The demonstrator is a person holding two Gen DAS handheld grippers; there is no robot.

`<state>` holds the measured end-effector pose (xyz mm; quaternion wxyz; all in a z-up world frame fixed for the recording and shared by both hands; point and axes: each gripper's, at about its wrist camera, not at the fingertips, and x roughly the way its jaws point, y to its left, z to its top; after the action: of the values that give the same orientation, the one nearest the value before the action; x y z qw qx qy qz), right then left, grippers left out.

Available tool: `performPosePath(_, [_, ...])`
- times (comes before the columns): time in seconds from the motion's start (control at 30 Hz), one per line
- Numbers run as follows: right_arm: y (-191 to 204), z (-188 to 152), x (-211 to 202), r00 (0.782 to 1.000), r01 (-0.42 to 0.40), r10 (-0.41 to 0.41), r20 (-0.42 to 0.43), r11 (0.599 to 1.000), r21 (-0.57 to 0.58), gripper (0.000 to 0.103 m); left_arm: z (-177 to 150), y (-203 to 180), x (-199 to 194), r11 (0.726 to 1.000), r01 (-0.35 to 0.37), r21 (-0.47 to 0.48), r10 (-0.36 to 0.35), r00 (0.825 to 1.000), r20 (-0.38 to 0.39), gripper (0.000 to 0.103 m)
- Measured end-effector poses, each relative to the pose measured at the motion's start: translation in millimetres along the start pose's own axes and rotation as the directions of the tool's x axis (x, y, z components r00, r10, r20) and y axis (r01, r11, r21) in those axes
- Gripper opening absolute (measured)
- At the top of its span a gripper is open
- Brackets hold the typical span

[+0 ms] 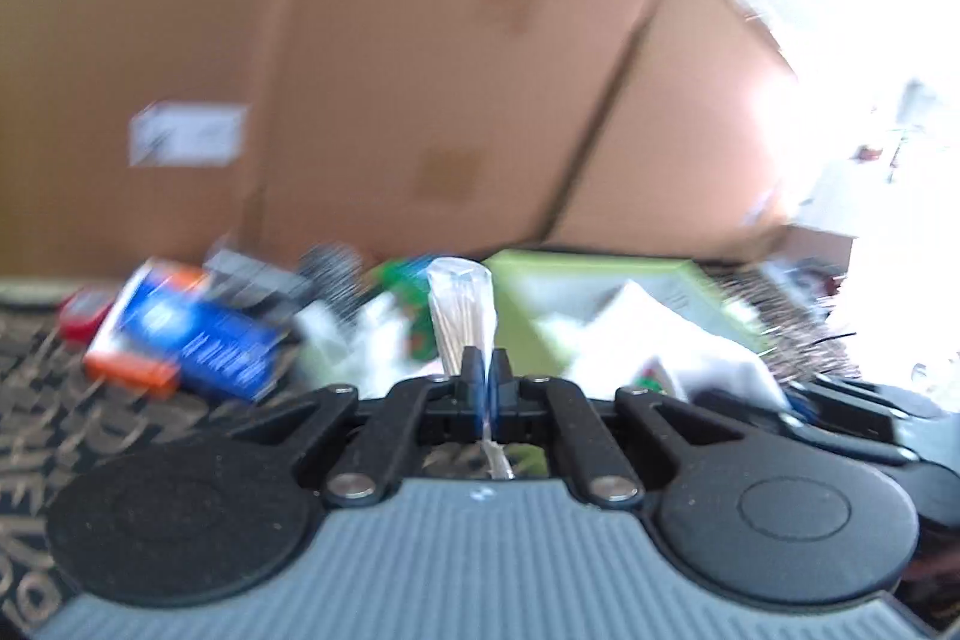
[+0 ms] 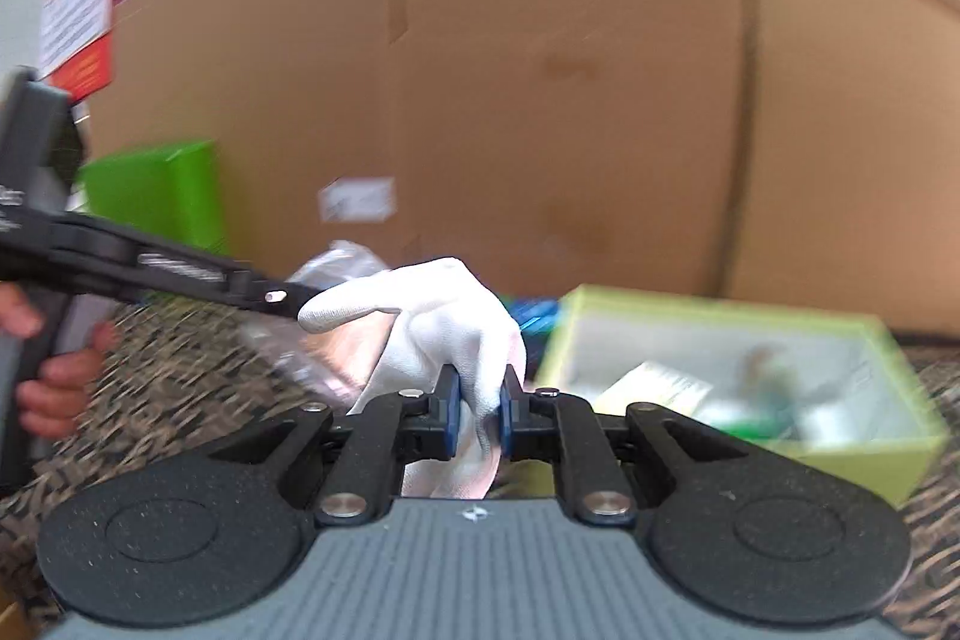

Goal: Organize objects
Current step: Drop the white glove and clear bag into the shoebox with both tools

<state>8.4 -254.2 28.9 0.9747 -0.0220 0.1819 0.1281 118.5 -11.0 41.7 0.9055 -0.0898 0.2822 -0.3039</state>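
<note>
Nearest in the left wrist view, the left gripper (image 1: pixel 485 370) is clenched tight on the thin edge of a clear plastic packet of wooden sticks (image 1: pixel 461 307), which stands up between its pads; in the right wrist view the right gripper (image 2: pixel 480 400) is pinched on a fold of a white glove (image 2: pixel 432 322), its limp finger drooping leftward over the other tool's arm; a person's bare hand (image 2: pixel 51 376) grips that tool's handle at the left edge. Both loads look lifted clear of the patterned cloth (image 2: pixel 180 358). The risk, as I judge it: the packet is held by film alone and could slip or tear if swung; the glove's loose finger could snag on the left tool, since the two cross closely; the blur suggests haste, which would worsen both. Just beyond sits the open green box (image 2: pixel 888 448), already partly filled, its near rim low enough to catch a dangling glove; left of it a clutter of small items includes a blue and orange carton (image 1: pixel 186 334). Behind everything a tall cardboard wall (image 2: pixel 540 100) closes off the far side; open room lies mainly above the box and over the bare cloth.
</note>
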Motion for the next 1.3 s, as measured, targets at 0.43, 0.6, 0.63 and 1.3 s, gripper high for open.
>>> performPosePath(0.43, [-108,13,44,0.95,0.308,-0.306,-0.064,0.951,0.024,0.015,39,-94,108,0.993,0.083,0.089,-0.078,0.995,-0.062,0.002])
performPosePath(0.6, [-126,-12,88,0.944,0.287,-0.273,-0.183,0.956,0.053,0.015,27,-91,150,0.994,0.039,0.099,-0.027,0.992,-0.124,0.002])
performPosePath(0.63, [-127,-15,95,0.943,0.279,-0.265,-0.2,0.959,0.046,0.016,25,-87,152,0.995,0.036,0.098,-0.023,0.991,-0.133,0.002])
performPosePath(1.3, [-86,6,25,0.967,0.256,-0.256,-0.014,0.963,0.078,0.084,12,-56,45,0.992,-0.09,0.087,0.084,0.994,0.065,0.103])
